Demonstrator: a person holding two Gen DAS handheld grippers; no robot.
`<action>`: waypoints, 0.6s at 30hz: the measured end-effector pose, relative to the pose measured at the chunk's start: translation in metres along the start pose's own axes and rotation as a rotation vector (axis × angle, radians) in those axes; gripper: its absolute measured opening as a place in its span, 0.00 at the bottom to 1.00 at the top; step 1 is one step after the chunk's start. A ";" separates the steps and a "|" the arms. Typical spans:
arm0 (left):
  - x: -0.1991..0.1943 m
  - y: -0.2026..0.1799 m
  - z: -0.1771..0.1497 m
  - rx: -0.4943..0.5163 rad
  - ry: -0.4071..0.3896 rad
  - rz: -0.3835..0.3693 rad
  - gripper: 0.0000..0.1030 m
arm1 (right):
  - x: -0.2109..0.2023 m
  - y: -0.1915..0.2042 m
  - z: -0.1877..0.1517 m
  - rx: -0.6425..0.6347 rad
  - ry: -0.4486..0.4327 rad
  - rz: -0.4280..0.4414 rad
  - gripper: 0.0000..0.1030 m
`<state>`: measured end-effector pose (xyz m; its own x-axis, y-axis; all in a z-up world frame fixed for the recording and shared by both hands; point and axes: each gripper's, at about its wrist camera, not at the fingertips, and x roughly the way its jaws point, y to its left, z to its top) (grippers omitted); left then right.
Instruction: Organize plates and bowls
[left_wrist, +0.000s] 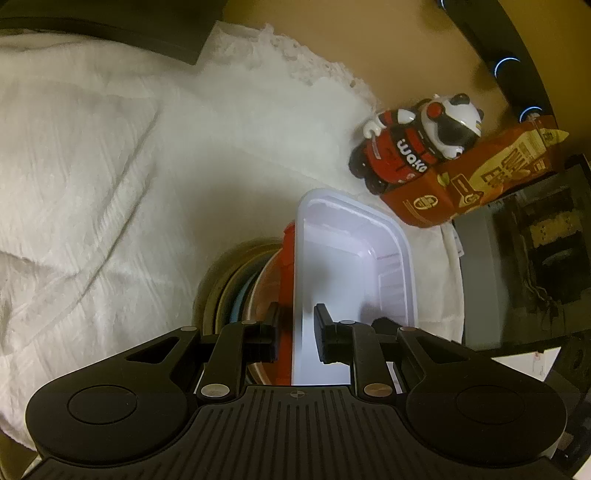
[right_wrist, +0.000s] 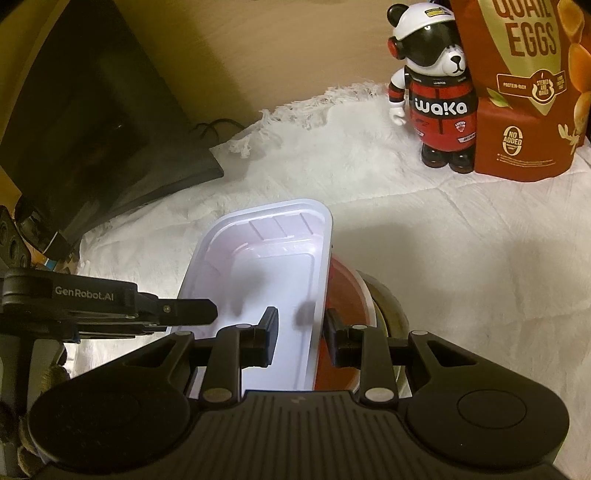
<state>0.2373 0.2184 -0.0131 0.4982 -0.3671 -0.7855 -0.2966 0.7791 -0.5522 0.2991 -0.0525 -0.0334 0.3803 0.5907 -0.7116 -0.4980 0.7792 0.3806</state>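
Dishes under the white tray (left_wrist: 343, 258) are mostly hidden: only edges of a red bowl (left_wrist: 286, 254) and darker plates (left_wrist: 221, 291) beneath show, their number unclear. Left gripper (left_wrist: 295, 332) is clamped on the tray's long wall, one pad inside, one against the red bowl's side. Right gripper (right_wrist: 301, 338) pinches the opposite wall likewise, the left gripper's finger (right_wrist: 184, 310) visible across the tray. Tray is empty and sits in the stack on a white cloth (right_wrist: 461, 258). Beyond stand a panda figurine (right_wrist: 436, 96) and a quail-egg pouch (right_wrist: 532, 92), cut off at the frame's edge
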 end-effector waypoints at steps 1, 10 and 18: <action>0.000 0.000 -0.001 0.001 0.001 -0.002 0.20 | 0.000 -0.001 0.000 0.002 0.000 -0.001 0.27; 0.003 0.001 -0.004 0.005 0.010 0.006 0.20 | -0.003 0.004 0.001 -0.007 -0.015 -0.007 0.27; 0.017 0.008 -0.010 -0.028 0.063 -0.024 0.20 | 0.001 0.003 0.000 -0.015 -0.006 -0.015 0.27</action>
<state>0.2354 0.2135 -0.0342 0.4537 -0.4177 -0.7872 -0.3084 0.7552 -0.5784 0.2980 -0.0490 -0.0332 0.3923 0.5805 -0.7135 -0.5040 0.7846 0.3612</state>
